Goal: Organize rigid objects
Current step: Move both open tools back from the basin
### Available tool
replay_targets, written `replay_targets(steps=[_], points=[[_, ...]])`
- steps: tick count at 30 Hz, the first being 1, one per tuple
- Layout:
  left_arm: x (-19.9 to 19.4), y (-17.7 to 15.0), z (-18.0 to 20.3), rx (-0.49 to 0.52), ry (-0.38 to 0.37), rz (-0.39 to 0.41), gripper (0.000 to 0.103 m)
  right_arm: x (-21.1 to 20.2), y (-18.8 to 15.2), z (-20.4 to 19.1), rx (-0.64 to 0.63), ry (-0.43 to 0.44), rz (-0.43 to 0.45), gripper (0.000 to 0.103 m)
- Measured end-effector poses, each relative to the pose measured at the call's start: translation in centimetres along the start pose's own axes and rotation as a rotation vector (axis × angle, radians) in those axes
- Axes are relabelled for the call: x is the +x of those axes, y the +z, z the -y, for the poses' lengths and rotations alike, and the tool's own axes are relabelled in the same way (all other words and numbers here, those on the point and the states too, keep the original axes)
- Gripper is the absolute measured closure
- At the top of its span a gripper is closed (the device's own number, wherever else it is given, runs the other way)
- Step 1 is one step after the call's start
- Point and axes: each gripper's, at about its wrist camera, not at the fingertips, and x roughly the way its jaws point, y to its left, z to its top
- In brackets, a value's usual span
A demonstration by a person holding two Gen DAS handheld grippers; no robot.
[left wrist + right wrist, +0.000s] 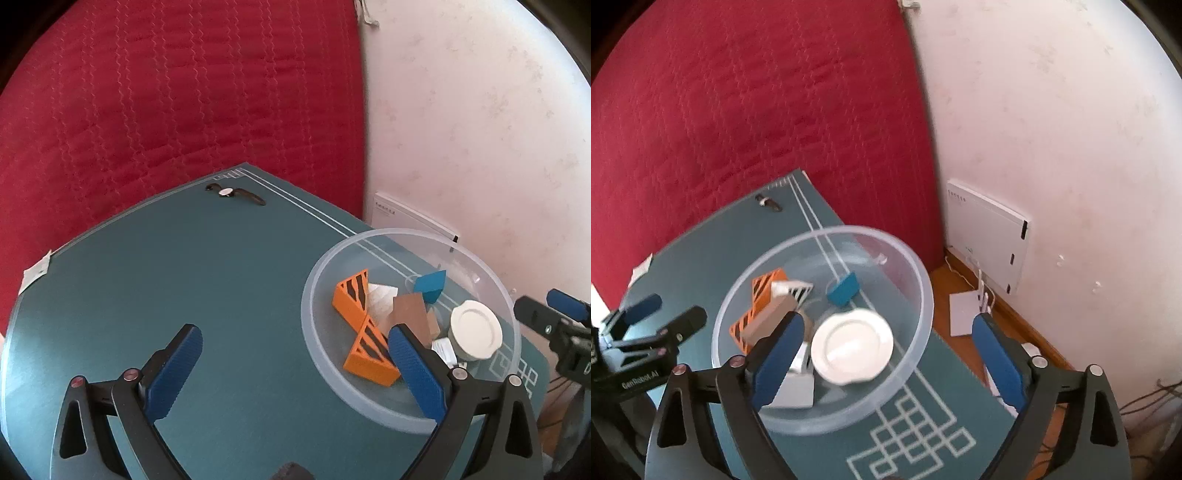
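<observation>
A clear plastic bowl [388,232] [827,230] stands on the right part of a teal mat [184,277]. Inside it lie two orange striped wedges [351,299], a brown block [410,314], a blue piece [844,290], a white striped piece [794,288] and a white round lid [853,345]. My left gripper [294,332] is open and holds nothing; its right finger hangs over the bowl's near side. My right gripper [889,321] is open above the bowl's right half, nothing between its pads. A wristwatch [234,192] lies at the mat's far edge.
A red quilted cover [147,92] rises behind the mat. To the right are a white wall, a white flat box [990,236] leaning against it, a wood floor strip [1015,321] with paper and cables. The mat's left half is bare.
</observation>
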Motion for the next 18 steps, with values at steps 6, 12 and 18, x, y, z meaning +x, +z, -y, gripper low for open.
replay_targets(steps=[6,12,18], points=[[-1.6,-0.3,-0.2,0.01,0.008,0.021,0.001,-1.2,-1.5,-2.0,-0.093,-0.03,-0.01,0.006],[-2.7,-0.5,0.1,0.017,0.014,0.031,0.001,-1.9,-2.5,-2.8,-0.148,-0.047,-0.011,0.006],[-3.0,-0.7,0.7,0.032,0.028,0.02,0.0,-1.7,-2.7,-3.3,-0.16,-0.05,-0.028,0.006]])
